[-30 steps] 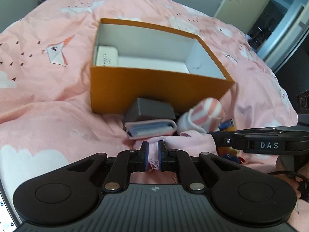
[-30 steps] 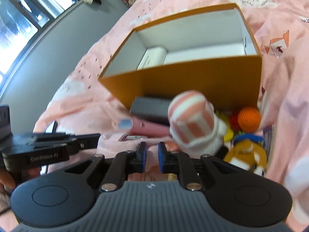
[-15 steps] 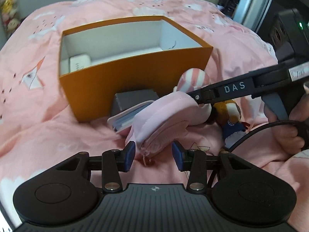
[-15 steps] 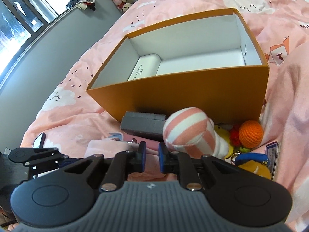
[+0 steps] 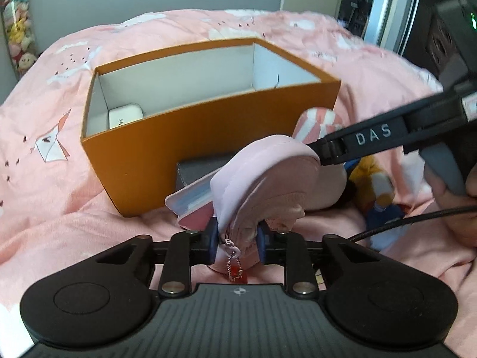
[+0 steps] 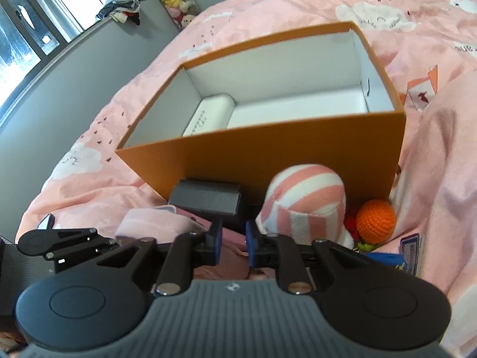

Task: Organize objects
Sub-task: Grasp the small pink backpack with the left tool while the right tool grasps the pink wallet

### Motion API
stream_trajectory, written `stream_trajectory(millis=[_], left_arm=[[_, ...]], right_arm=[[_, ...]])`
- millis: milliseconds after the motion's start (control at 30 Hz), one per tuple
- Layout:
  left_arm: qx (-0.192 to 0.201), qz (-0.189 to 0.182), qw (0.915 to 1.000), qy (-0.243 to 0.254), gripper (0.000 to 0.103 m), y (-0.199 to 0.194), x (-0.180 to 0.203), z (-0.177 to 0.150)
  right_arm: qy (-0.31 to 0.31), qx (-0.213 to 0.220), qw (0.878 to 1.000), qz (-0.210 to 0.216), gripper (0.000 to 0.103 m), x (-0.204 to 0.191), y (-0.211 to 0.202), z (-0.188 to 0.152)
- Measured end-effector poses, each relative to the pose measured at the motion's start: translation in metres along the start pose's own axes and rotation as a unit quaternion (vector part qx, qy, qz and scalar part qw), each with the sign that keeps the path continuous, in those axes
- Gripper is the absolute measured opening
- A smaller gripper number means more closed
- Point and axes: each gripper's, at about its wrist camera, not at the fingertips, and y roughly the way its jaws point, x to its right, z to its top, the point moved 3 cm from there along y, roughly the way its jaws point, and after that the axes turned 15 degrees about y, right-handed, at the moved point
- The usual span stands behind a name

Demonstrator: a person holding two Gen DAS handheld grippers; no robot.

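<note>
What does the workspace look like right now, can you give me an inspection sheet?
Surface: pink cloud-print quilt, rumpled.
Job's things: open orange cardboard box holding a white case; soft pink zip pouch; dark grey box; pink-and-white striped plush.
Clutter: orange crochet ball, yellow plush toy, card.
Grippers: left gripper closing on the pouch's zip end; right gripper opening, fingers at the pouch's far end.
Cables: black cable by a hand.
Surroundings: window, shelf of plush toys.
</note>
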Motion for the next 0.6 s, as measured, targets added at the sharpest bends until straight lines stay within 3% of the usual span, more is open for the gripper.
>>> stream_trajectory(millis=[100,267,467,600], left_arm=[[0.021,0.003,0.9993,-0.032,0.024,-0.015,-0.009,-0.002],[0.039,-0.001,0.9937,-0.105,0.024,-0.046,-0.035,-0.009],[0.007,0.018,0.9887,-0.148,0.024,-0.069,-0.059,-0.001],[-0.027,0.045,0.9854,-0.162,0.024,-0.068,-0.071,-0.001]], right_arm=[[-0.022,0.019,1.0,0.001,0.037,-0.004,-0.011,0.001],[-0.083,0.038,0.996,0.004,0.038,-0.012,-0.027,-0.002],[-0.164,-0.001,0.987,-0.001,0.038,-0.031,-0.008,-0.012],[-0.225,-0.018,0.974,-0.022,0.049,-0.04,0.013,-0.019]])
